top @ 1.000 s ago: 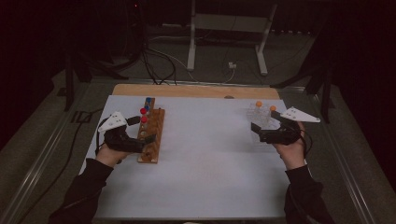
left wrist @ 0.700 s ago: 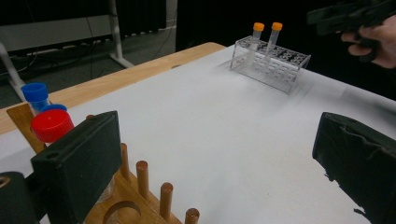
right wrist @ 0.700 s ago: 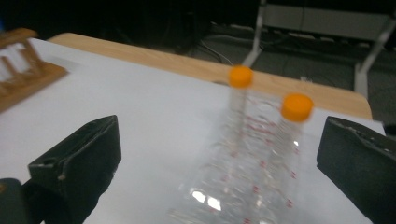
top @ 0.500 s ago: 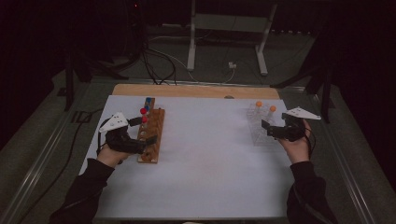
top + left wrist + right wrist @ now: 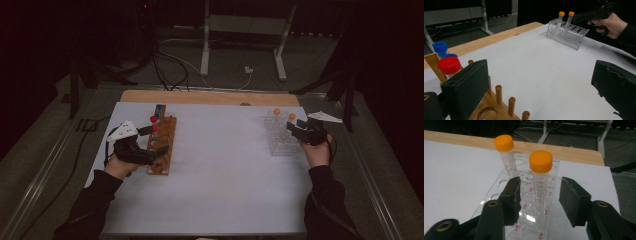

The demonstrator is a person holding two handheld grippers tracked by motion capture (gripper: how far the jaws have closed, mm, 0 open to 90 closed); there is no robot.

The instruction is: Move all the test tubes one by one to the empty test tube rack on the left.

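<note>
A clear plastic rack [image 5: 283, 142] [image 5: 506, 185] at the table's right holds two upright orange-capped tubes. My right gripper [image 5: 292, 129] [image 5: 540, 193] is at its right side, and its jaws have just been closing. The nearer tube [image 5: 540, 173] [image 5: 292, 117] stands between the pads with a gap on each side, so the gripper is open. The second tube [image 5: 505, 152] [image 5: 277, 111] stands farther back. My left gripper [image 5: 156, 146] [image 5: 541, 92] rests wide open over a wooden rack [image 5: 164, 145] [image 5: 496, 106] at the left. That rack holds a red-capped tube [image 5: 449, 65] and blue-capped tubes [image 5: 439, 47].
A white sheet [image 5: 220, 165] covers the table, with a wooden strip [image 5: 200, 97] along the far edge. Beyond it are a metal stand [image 5: 240, 30] and cables on the floor. The other hand and its gripper [image 5: 604, 17] appear in the left gripper view.
My right gripper has shifted right and a little farther up the table, to the clear rack's right side. The left gripper and hand have stayed where they were.
</note>
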